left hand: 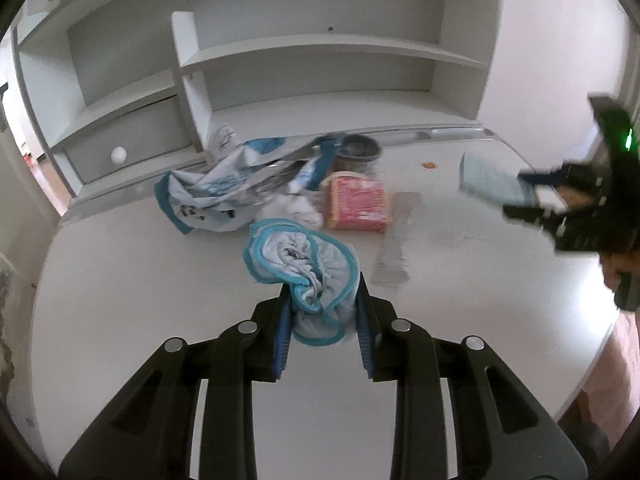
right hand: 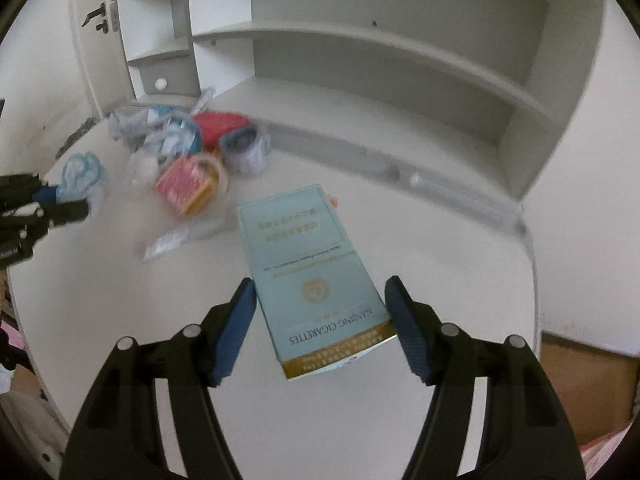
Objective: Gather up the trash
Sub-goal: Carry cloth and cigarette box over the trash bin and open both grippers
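My left gripper (left hand: 322, 296) is shut on a bunched pale cloth with a blue hem (left hand: 300, 264), held above the white desk (left hand: 120, 300). It also shows at the left of the right wrist view (right hand: 80, 176). My right gripper (right hand: 320, 292) is shut on a light blue cigarette box (right hand: 312, 264), gripped at its sides and held above the desk. The box also shows in the left wrist view (left hand: 492, 180). A pile of trash lies behind: a red and yellow packet (left hand: 356, 204), a blue and white plastic bag (left hand: 224, 188), crumpled tissue (left hand: 292, 208) and a dark round container (left hand: 360, 152).
A clear flat wrapper (left hand: 396, 240) lies on the desk right of the cloth. A small orange crumb (left hand: 430, 165) sits further back. A white shelf unit (left hand: 320, 52) with a small drawer (left hand: 120, 148) stands along the desk's back. A red object (right hand: 220, 124) lies in the pile.
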Action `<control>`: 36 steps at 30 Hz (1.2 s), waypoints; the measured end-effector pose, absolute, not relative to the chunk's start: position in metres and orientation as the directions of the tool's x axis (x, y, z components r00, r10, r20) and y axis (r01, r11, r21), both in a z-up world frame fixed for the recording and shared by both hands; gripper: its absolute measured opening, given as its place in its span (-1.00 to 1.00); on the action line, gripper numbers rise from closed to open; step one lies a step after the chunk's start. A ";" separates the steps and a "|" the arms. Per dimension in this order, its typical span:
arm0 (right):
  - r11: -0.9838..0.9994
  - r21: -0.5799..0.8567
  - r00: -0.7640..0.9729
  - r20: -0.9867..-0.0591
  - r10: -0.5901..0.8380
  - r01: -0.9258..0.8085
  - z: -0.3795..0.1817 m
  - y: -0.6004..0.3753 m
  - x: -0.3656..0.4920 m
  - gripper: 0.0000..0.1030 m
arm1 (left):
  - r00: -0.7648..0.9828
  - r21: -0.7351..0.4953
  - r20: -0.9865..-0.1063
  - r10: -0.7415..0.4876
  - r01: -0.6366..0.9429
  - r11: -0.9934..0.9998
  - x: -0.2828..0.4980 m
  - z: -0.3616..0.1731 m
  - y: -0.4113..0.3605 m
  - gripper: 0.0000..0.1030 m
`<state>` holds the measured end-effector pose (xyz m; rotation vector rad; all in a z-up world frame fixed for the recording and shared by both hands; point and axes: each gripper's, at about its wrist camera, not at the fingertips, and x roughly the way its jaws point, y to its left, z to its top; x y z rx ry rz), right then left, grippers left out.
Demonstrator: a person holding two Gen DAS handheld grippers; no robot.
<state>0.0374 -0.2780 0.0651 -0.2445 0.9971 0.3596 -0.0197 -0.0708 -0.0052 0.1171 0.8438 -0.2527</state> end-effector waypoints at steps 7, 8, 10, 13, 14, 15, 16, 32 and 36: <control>0.964 0.030 0.543 -0.821 0.174 -0.264 0.081 -0.334 -0.019 0.25 | 0.641 -0.001 -0.721 -0.264 0.379 0.925 -0.043 0.013 -0.117 -0.47; 0.971 0.028 0.559 -0.814 0.159 -0.236 0.089 -0.347 -0.031 0.25 | 0.633 -0.008 -0.715 -0.296 0.417 0.909 -0.046 0.016 -0.132 -0.47; 0.982 0.033 0.584 -0.800 0.136 -0.184 0.103 -0.371 -0.053 0.25 | 0.611 -0.014 -0.707 -0.356 0.491 0.871 -0.053 0.020 -0.163 -0.47; 0.997 0.047 0.630 -0.773 0.076 -0.062 0.125 -0.421 -0.097 0.25 | 0.531 -0.033 -0.700 -0.477 0.643 0.765 -0.073 0.025 -0.227 -0.47; 0.998 0.054 0.639 -0.767 0.055 -0.021 0.130 -0.437 -0.111 0.25 | 0.481 -0.053 -0.700 -0.528 0.702 0.710 -0.082 0.026 -0.253 -0.47; 0.996 0.071 0.647 -0.762 0.023 0.049 0.135 -0.463 -0.134 0.25 | 0.430 -0.068 -0.701 -0.569 0.754 0.653 -0.093 0.026 -0.279 -0.47; 0.992 0.086 0.648 -0.761 0.009 0.088 0.136 -0.478 -0.146 0.25 | 0.396 -0.075 -0.702 -0.592 0.785 0.614 -0.101 0.026 -0.297 -0.47; 0.515 0.469 0.363 -0.882 0.300 0.717 -0.187 -0.649 -0.279 0.24 | -0.301 -0.337 -0.941 -0.153 0.854 0.397 -0.180 -0.314 -0.542 -0.47; 0.439 0.444 0.299 -0.883 0.362 0.781 -0.264 -0.646 -0.276 0.24 | -0.268 -0.255 -0.962 -0.042 0.841 0.477 -0.153 -0.384 -0.546 -0.47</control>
